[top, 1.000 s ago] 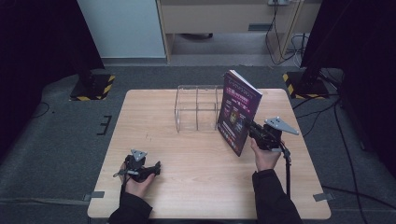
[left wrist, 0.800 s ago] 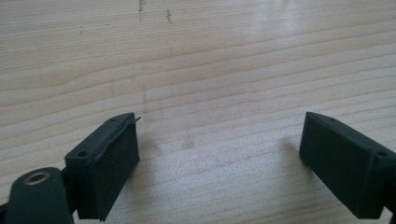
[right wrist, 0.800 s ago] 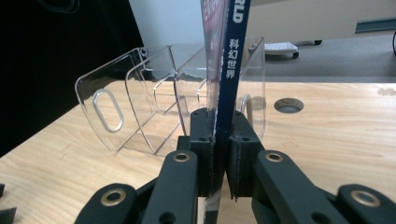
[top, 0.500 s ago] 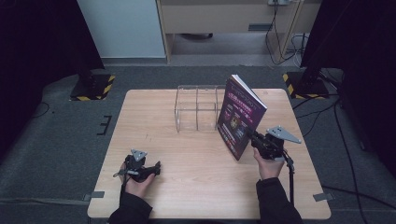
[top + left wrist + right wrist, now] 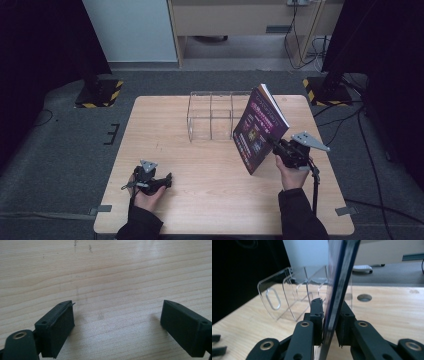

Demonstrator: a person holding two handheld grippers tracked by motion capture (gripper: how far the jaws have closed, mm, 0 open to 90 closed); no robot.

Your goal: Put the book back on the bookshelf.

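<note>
Since a second ago the book (image 5: 260,131) has tipped further, top edge leaning away from the right hand-held gripper (image 5: 278,148) toward the clear acrylic rack (image 5: 212,116), and that hand has dropped slightly nearer the person; the left hand-held gripper (image 5: 159,181) hasn't budged. Worktop (image 5: 200,165) is pale wood grain on grey carpet, dark curtains both sides, yellow-black striped stand bases at the far corners. Book has a dark purple cover with bright print, lifted off the worktop at right-centre, just beside the rack's right end. The right gripper view shows the jaws clamped on the book's (image 5: 338,287) lower edge and the rack's (image 5: 287,295) slotted dividers behind. In the left gripper view the jaws gape wide over bare wood, gripping nothing.
</note>
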